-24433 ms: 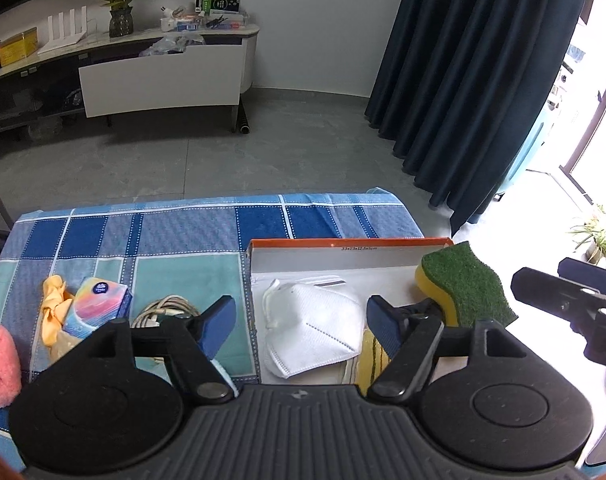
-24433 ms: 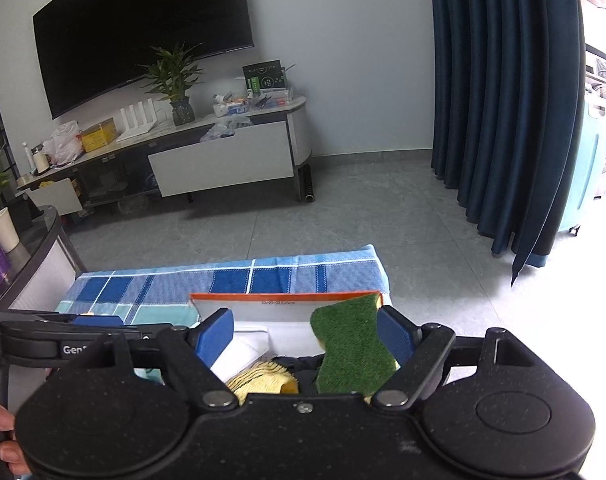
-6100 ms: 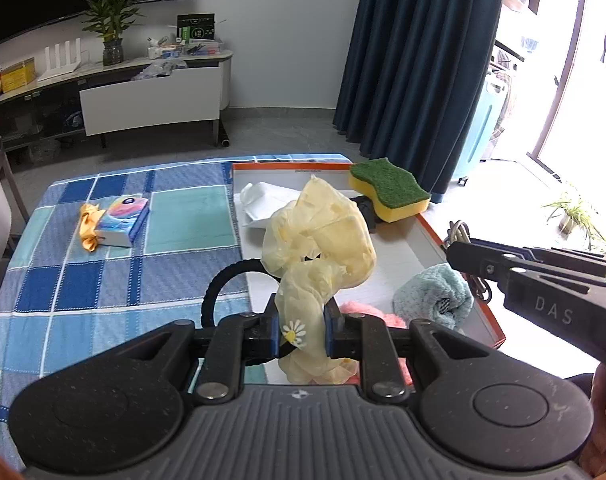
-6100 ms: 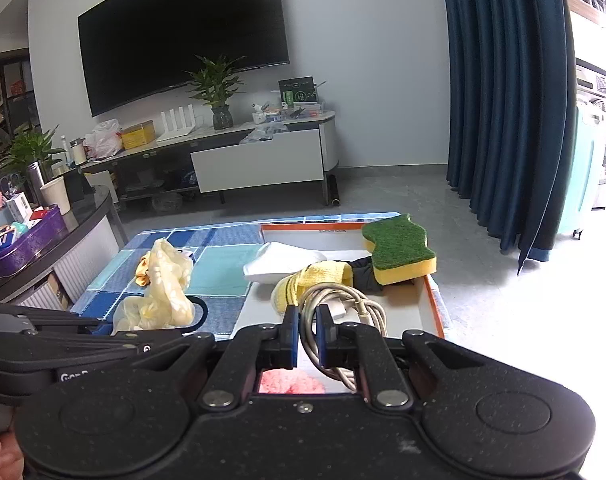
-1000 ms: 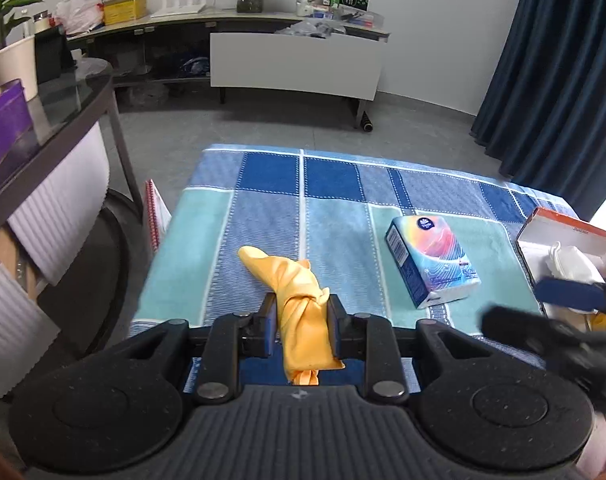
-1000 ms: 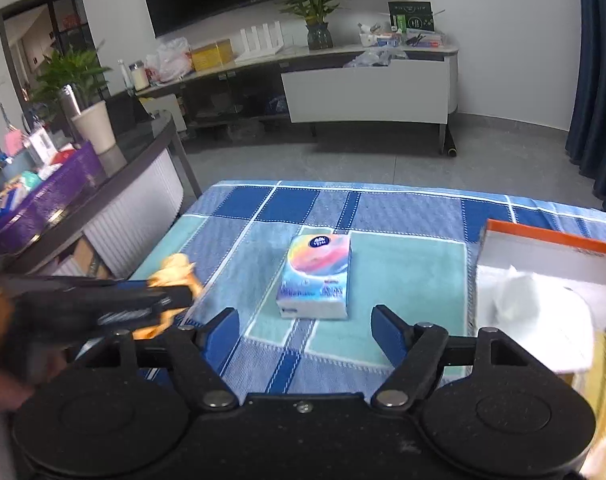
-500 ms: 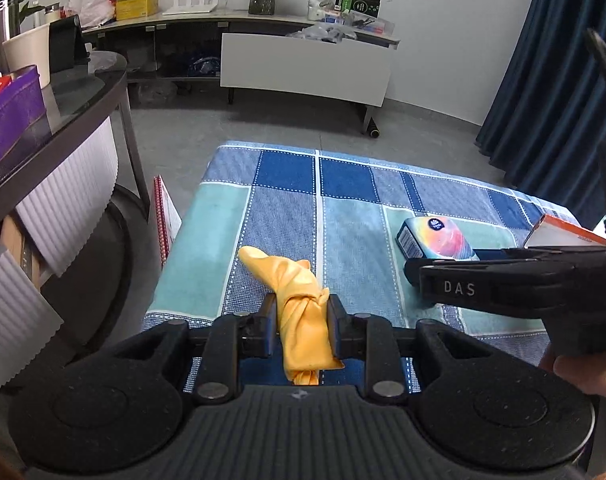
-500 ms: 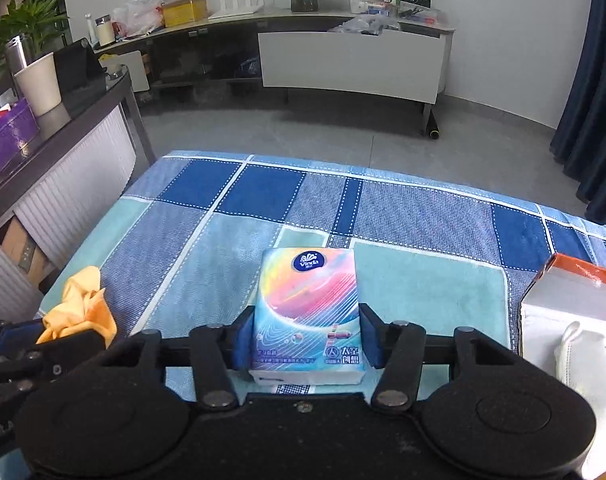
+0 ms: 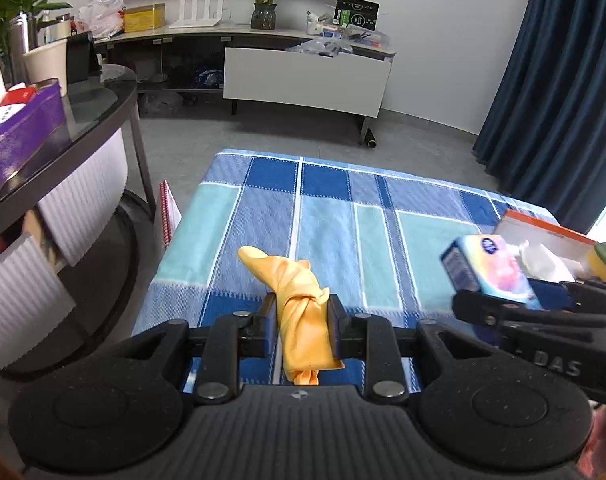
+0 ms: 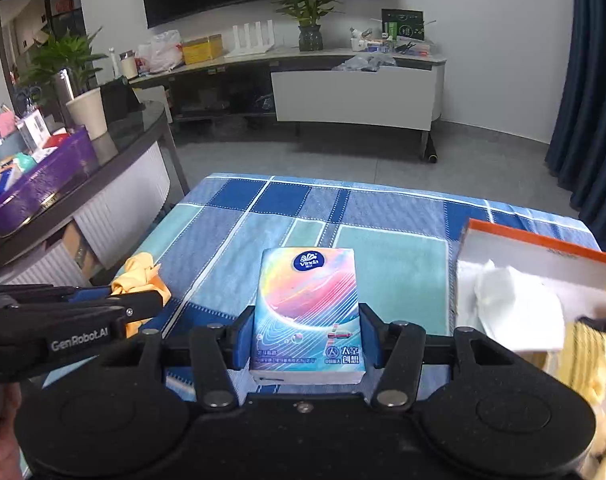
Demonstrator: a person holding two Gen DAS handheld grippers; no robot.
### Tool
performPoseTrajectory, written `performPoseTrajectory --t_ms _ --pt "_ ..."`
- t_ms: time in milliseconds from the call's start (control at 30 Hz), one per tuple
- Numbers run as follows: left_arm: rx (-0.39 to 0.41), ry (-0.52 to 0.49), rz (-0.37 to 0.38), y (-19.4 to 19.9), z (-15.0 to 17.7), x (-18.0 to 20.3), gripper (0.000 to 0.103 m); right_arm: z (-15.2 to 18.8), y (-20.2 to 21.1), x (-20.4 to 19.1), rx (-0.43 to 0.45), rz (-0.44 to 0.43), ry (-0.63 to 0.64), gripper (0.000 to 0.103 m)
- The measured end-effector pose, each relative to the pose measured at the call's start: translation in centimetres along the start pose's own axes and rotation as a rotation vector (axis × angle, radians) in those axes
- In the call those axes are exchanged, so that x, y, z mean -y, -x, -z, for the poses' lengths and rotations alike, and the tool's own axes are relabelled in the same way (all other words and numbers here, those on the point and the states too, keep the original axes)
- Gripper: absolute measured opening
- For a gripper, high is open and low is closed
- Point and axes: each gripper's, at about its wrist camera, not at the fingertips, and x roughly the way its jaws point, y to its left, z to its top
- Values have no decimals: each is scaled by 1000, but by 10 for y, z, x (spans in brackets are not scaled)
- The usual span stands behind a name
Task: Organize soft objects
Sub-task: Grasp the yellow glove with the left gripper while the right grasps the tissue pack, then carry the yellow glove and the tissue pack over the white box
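My left gripper (image 9: pixel 301 330) is shut on a knotted yellow cloth (image 9: pixel 299 304), held above the blue checked tablecloth (image 9: pixel 335 216). In the right wrist view the same cloth (image 10: pixel 143 272) pokes out past the left tool. My right gripper (image 10: pixel 307 340) is shut on a colourful tissue pack (image 10: pixel 309 312), lifted off the cloth. The left wrist view catches that tissue pack (image 9: pixel 491 268) at the right, blurred. The orange-rimmed white box (image 10: pixel 543 256) sits at the right with a white mask (image 10: pixel 515 308) and a yellow cloth (image 10: pixel 583 360) inside.
A green-and-yellow sponge (image 9: pixel 605 262) lies at the box's far side. A dark glass-topped counter (image 9: pixel 63 128) with a purple bin (image 10: pixel 35 184) stands left of the table. A TV cabinet (image 9: pixel 303 76) lines the back wall and dark curtains (image 9: pixel 555 80) hang on the right.
My right gripper closed around the tissue pack and raised it off the table toward the box. My left gripper keeps the yellow cloth and has lifted slightly.
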Motion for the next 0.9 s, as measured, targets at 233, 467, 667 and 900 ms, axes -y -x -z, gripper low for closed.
performPoseTrajectory --t_ms 233,467,667,900 --pt "6 -8 -5 32 20 20 27 22 46 0 21 0 3 64" --pt "19 -34 3 57 38 42 27 38 86 2 56 -5 12 64" --pt "42 -46 18 76 47 59 27 52 113 11 79 15 3 64" --pt "52 -49 34 90 57 74 27 65 139 25 104 40 -9 64"
